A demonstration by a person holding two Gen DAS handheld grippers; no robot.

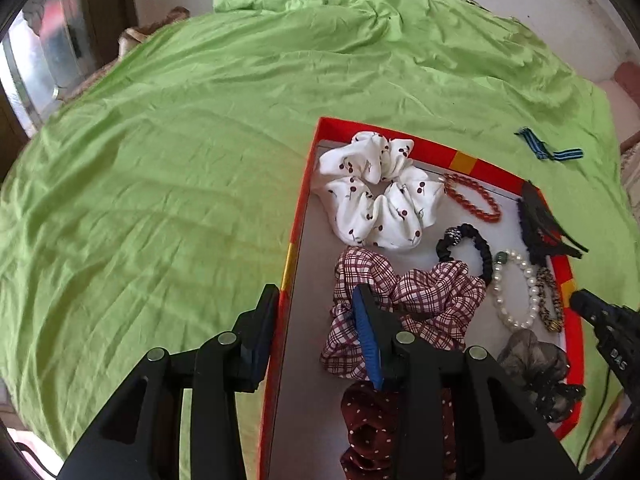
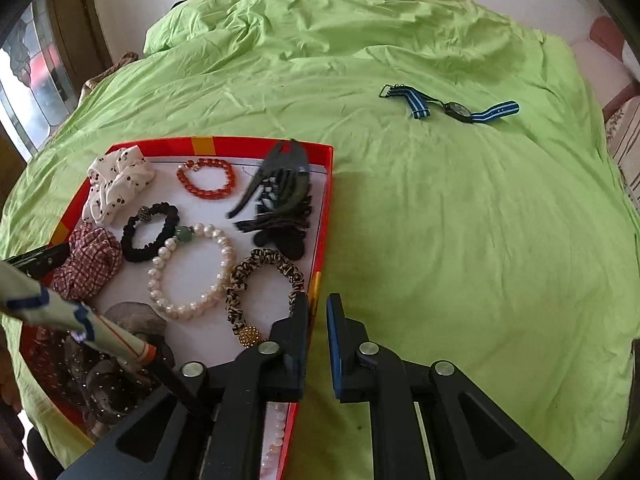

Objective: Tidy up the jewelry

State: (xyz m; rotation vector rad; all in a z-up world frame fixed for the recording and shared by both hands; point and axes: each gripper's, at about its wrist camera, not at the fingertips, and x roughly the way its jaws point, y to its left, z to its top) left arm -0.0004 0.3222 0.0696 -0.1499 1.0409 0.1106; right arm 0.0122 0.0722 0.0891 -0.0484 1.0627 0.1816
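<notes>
Item: red cardboard box on a green bed sheet, holding most of the jewelry: pearl bracelet, red bead bracelet, leopard-print band, dark hair clip and several scrunchies. One piece lay outside it, a watch with a blue striped strap, on the sheet to the far right, well apart from the box. Left tongs: open, straddling the box's left wall, one finger outside and the other inside, above the plaid scrunchie; nothing was pressed between the pads. Right tongs: closed to a narrow gap at the near right wall, which appeared to run in between the fingers, so they were judged to be gripping that wall. Hazards noted: a box held firmly on one side only could tip or twist if raised, and the loose bracelets would slide or spill. The thin wall might buckle under the pinch. The left inner finger could snag the plaid scrunchie on closing. The watch risked being left out.
</notes>
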